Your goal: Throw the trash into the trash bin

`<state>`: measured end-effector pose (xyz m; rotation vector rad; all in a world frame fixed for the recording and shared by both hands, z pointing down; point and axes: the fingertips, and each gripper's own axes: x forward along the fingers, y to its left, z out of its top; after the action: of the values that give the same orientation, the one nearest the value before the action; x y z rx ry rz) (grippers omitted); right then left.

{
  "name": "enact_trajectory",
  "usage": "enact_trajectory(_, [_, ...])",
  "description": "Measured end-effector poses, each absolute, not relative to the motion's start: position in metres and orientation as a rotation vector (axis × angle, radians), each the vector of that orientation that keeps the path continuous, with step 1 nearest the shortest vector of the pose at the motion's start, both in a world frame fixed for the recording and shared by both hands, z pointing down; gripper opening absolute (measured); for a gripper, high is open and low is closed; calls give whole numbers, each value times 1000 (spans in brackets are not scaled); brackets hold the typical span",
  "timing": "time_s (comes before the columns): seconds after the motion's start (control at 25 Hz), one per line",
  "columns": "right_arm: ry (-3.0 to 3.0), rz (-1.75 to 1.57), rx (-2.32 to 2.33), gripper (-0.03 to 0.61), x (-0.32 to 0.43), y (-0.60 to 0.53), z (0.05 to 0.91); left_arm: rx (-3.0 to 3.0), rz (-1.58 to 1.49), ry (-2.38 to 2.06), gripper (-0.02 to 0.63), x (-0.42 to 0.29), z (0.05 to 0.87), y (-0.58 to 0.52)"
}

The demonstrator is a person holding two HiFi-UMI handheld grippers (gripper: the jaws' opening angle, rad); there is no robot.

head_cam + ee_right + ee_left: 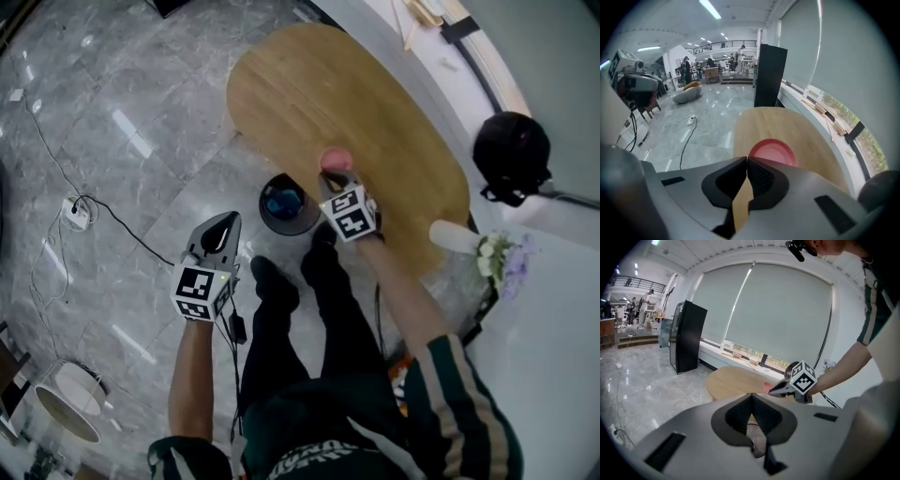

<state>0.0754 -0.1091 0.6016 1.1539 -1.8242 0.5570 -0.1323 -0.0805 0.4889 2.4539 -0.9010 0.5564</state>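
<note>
**Head view:** An oval wooden table [375, 103] is seen from above. The dark round trash bin [286, 204] is set on the marble floor [112, 141], just beside the table's near edge. The right gripper [332, 175] is held over that edge, near the bin, w/ a pink round piece of trash [335, 158] at its tips. The left gripper [229, 218] is held over bare floor, apart from the bin.

**Left gripper view:** This gripper's fingers are shown brought together at the tips, w/ nothing clamped. Across the frame the right gripper is seen above the tabletop, the pink trash pinched at its nose. A black cabinet [686, 336] is seen by the window. The bin isn't shown here.

**Right gripper view:** The fingers are pressed together, w/ the pink trash's near edge caught at the tips. Whether it is a cup, lid or dish can't be told. The bin isn't shown here either.

**Step in hand, as judged:** the carry to the bin.
- The grip should be kept firm, since only an edge appears to be caught.
- The trash should be brought right over the bin's mouth and lowered close before it is let go, so it isn't dropped on the rim or floor.
- The left gripper is best kept clear.

**Writing:** No brand or label can be read. Only black-and-white square markers are shown on each marker cube [349, 214]. The print on the person's shirt [309, 461] is cut off at the frame's edge and illegible.
</note>
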Motion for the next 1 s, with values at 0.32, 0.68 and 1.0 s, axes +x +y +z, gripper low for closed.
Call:
enact_trajectory(0.32, [-1906,561,1068,8,13,-52,595,2412,523,-969,0,-162,489,-49])
enact_trajectory(0.68, [-1981,581,925,8,-32,14,645,2368,532,-1073,0,-184,539,-1])
enact_trajectory(1.0, [-1955,608,860,8,-21,41,734,2354,575,-1088,0,-184,599,23])
